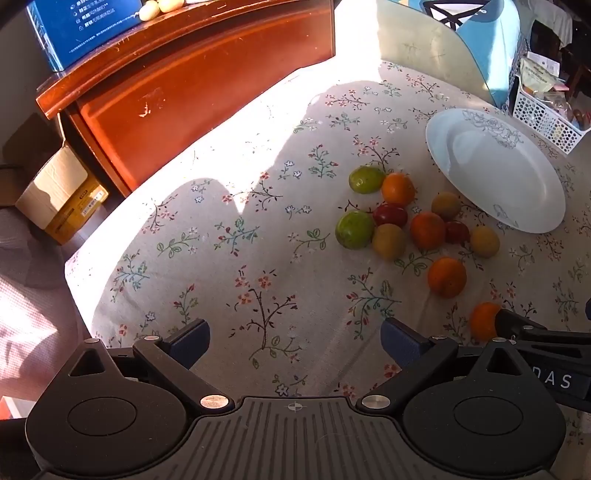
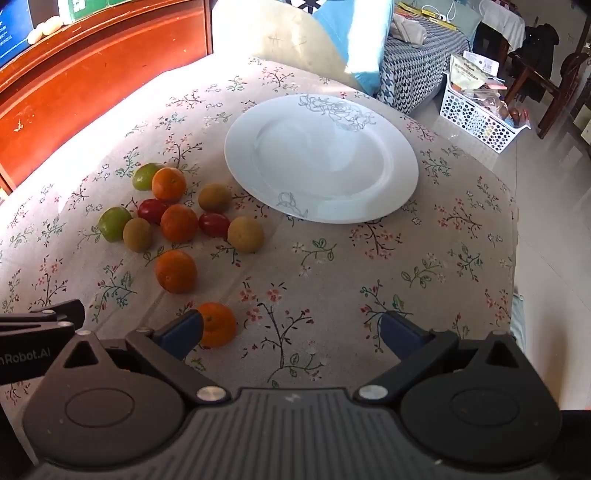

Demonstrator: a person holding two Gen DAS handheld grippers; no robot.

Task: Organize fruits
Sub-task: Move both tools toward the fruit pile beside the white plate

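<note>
A white plate (image 2: 321, 162) lies empty on the floral tablecloth (image 2: 332, 288); it also shows in the left wrist view (image 1: 495, 170). To its left lies a cluster of small fruits: oranges (image 2: 176, 271), green limes (image 2: 114, 223), red tomatoes (image 2: 214, 224) and brownish kiwis (image 2: 245, 234). The cluster shows in the left wrist view too (image 1: 428, 230). My right gripper (image 2: 291, 330) is open and empty, its left finger (image 2: 181, 332) beside the nearest orange (image 2: 218, 325). My left gripper (image 1: 295, 339) is open and empty over bare cloth, left of the fruits.
A red-brown wooden cabinet (image 1: 192, 77) stands behind the table. A cardboard box (image 1: 59, 192) sits on the floor at left. A white perforated basket (image 2: 480, 118) stands on the floor at right. Cushions (image 2: 332, 33) lie beyond the plate. The table edge drops off at right.
</note>
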